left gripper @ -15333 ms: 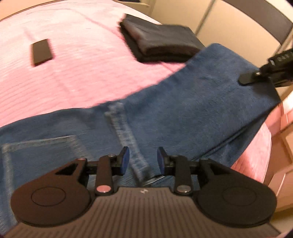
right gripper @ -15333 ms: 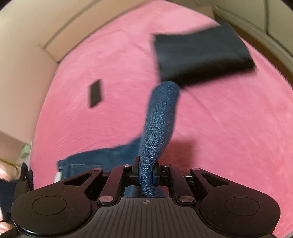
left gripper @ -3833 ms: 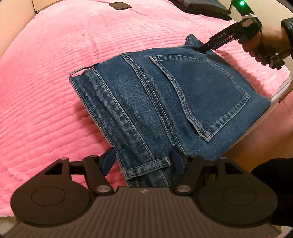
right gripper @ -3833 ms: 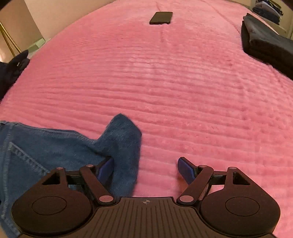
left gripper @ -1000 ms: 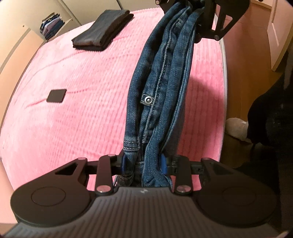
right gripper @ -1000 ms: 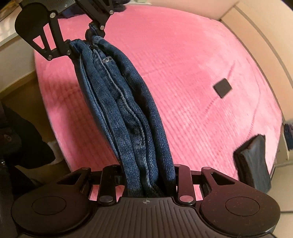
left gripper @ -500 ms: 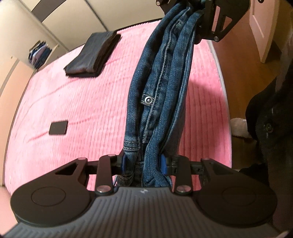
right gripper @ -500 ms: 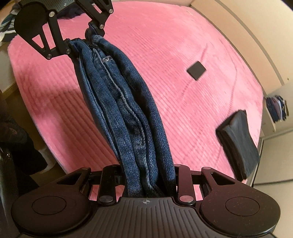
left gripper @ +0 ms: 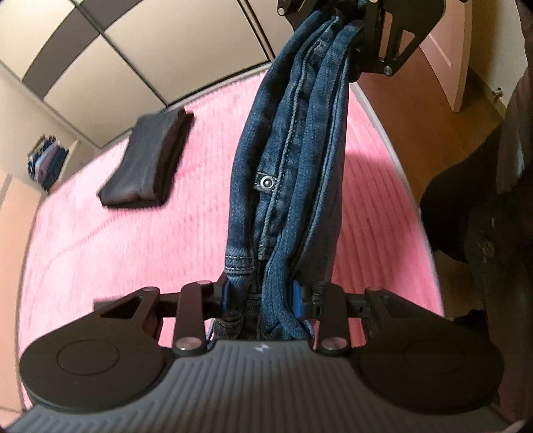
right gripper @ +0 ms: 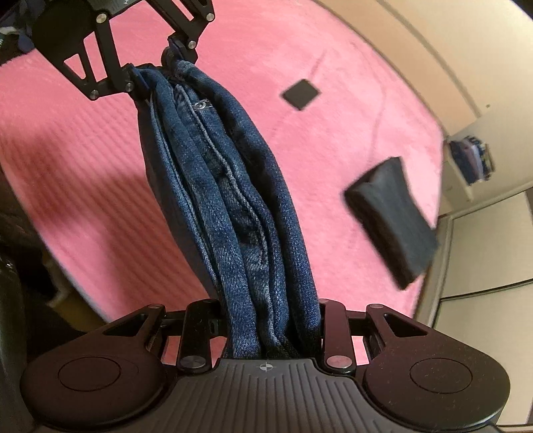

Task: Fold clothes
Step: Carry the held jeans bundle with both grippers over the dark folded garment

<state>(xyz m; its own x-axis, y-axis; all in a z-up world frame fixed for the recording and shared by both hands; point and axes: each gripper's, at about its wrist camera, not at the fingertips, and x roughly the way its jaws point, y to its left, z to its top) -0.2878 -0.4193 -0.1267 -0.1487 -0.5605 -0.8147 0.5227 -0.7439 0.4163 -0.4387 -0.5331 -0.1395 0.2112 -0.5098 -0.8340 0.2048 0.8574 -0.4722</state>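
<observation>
Since half a second ago both views have swung: the pink bed cover has slid lower and further off, more of the wardrobe wall fills the top of the left view, and the folded dark garment has drifted toward the middle of each picture. The grip itself is unchanged.

Nearest the left camera, the left gripper point(left gripper: 263, 294) has its blue pads pressed against a thick bundle of folded blue jeans point(left gripper: 289, 173), several denim layers squeezed between them, a metal rivet showing partway up. The jeans stretch away in the air, clear of the bed, to the right gripper point(left gripper: 336, 20) at the top edge of that view, which pinches the other end. In the right view the right gripper point(right gripper: 271, 329) is likewise clamped on the jeans point(right gripper: 233, 206), and the left gripper point(right gripper: 156, 73) bites the far end.

Below the jeans lies the pink bed cover point(left gripper: 116, 239), ribbed in soft rows, with the jeans' shadow on it. The folded dark garment point(left gripper: 146, 160) lies near the bed's far edge, and a small flat black object point(right gripper: 299, 94) rests well apart from it, out on the cover. Beside the bed's near edge runs a wooden floor point(left gripper: 429, 110), with a person's dark clothing point(left gripper: 479, 213) at the right. Beyond the bed stand beige wardrobe panels point(left gripper: 160, 43) with dark strips, and an open shelf point(left gripper: 46, 161) of stacked clothes.
</observation>
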